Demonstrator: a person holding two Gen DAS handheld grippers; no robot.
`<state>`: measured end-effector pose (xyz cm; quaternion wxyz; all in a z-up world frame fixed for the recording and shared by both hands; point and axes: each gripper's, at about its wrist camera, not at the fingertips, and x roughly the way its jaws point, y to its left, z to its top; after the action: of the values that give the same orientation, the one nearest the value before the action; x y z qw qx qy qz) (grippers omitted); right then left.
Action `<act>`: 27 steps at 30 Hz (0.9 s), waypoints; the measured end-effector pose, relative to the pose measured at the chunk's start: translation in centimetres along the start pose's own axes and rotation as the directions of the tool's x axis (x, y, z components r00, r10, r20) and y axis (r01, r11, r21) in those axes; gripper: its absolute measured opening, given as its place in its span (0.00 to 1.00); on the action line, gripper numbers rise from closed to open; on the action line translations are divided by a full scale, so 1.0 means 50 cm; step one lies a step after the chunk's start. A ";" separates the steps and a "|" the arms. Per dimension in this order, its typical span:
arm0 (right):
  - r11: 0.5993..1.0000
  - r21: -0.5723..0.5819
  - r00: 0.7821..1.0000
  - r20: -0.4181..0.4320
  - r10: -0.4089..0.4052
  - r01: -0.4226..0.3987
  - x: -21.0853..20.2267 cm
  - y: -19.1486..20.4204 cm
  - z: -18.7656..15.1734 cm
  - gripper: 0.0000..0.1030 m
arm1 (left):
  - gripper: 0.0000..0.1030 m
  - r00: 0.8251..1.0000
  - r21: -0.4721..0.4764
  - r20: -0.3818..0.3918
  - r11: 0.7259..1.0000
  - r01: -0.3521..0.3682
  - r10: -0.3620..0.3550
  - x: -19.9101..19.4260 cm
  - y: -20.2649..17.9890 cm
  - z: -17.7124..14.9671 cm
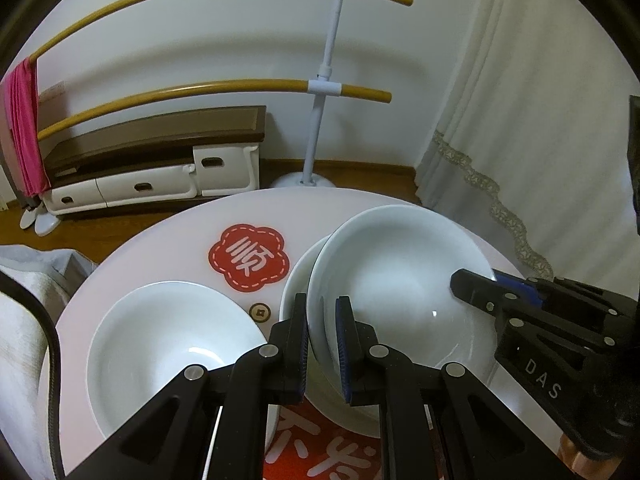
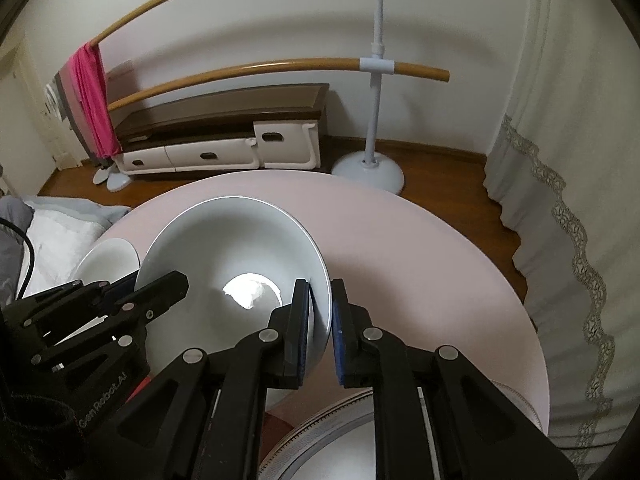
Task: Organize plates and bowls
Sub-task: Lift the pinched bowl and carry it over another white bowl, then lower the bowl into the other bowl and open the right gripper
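Both grippers, left [image 1: 322,344] and right [image 2: 320,328], clamp the bowl's [image 1: 396,280] rim, fingers shut on it, above another dish [image 1: 294,280]. Likely nesting; next, lower gently, then release.

My two views are dim and a little grainy, lit softly from overhead with a warm, flat cast. Both are round fisheye pictures with black corners, and the wooden rails [image 1: 224,86] bend into arcs near the edges. A small glint sits on the bowl [image 1: 400,300] in my left view; in my right one a bright blown-out patch glares at its bottom [image 2: 250,290]. My own dark fingers [image 2: 298,332] are close and slightly soft, and a faint shadow lies on the table [image 2: 420,264].
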<state>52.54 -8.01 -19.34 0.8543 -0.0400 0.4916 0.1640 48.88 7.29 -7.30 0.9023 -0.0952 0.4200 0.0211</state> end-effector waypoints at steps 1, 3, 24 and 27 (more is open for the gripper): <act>1.000 0.017 1.000 -0.005 0.010 -0.010 0.002 -0.005 0.000 0.12 | 0.09 1.000 -0.001 0.001 1.000 0.004 -0.004 0.000 0.002 -0.002; 0.999 0.044 1.000 -0.010 0.027 -0.026 0.004 -0.014 0.000 0.12 | 0.09 1.000 -0.005 0.002 1.000 0.006 -0.006 -0.001 0.004 -0.006; 0.975 0.175 0.989 -0.017 0.145 -0.139 0.014 -0.044 -0.022 0.12 | 0.10 0.999 -0.013 0.001 0.999 0.035 -0.035 -0.031 0.021 -0.027; 0.972 0.181 0.988 -0.013 0.157 -0.152 0.015 -0.051 -0.024 0.11 | 0.11 0.999 -0.011 0.007 0.999 0.040 -0.040 -0.040 0.025 -0.033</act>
<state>52.71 -10.49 -20.84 0.8323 0.0731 0.5177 0.1844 46.18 8.28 -6.99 0.9033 -0.1086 0.4150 0.0058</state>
